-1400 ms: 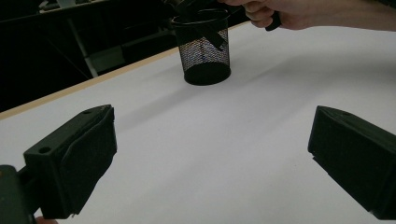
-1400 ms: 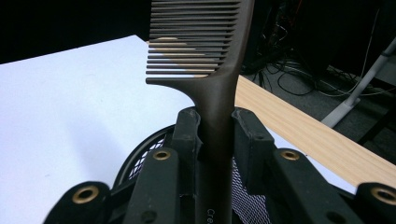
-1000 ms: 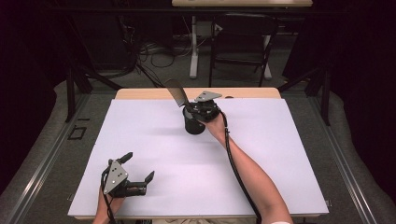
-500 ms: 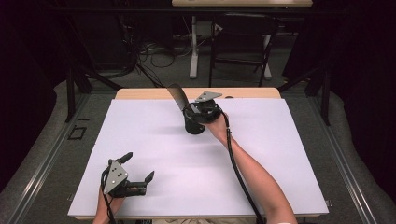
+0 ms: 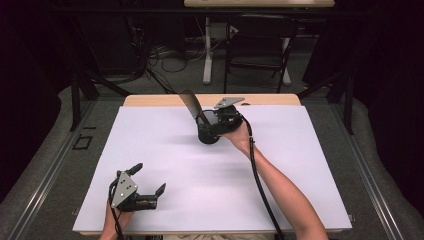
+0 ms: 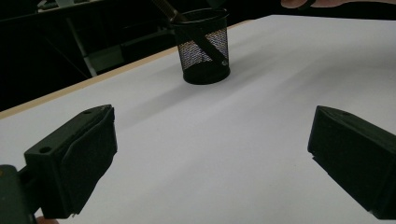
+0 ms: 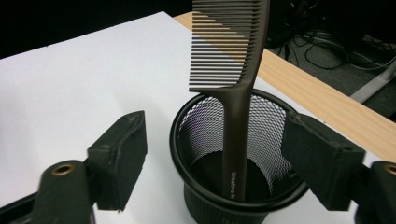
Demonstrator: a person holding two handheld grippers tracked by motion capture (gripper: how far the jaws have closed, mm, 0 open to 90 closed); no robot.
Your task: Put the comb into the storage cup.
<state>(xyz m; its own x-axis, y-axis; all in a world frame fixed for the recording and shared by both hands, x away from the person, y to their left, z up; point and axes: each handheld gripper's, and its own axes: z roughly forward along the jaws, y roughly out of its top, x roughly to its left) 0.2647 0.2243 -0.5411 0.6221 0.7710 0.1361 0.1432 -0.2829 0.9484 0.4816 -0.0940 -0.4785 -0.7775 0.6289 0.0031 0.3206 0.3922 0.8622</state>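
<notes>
- Dark room all around, with cables and chair legs on the floor beyond; in the middle stands a table (image 5: 150, 102) covered by a white sheet (image 5: 210, 185).
- At the far side of the sheet, near the middle, stands a black mesh cup (image 7: 233, 154). A brown comb (image 7: 231, 60) stands in it, handle down, teeth up, leaning against the rim.
- I judge the comb light, stiff and rather smooth plastic. The narrow handle just under the teeth looks the best place to hold; the teeth are thin and may bend.
- The cup is also light, I think, so a pull on the comb sideways could tip it.
- The right gripper (image 7: 212, 158) hovers just over the cup. Its jaws have just been opening and stand wide, one at each side of the cup rim; the comb handle is between them, but the pads do not press on it.
- The left gripper (image 6: 210, 158) rests at the near left of the sheet, well apart from the cup, jaws wide apart and holding nothing.
</notes>
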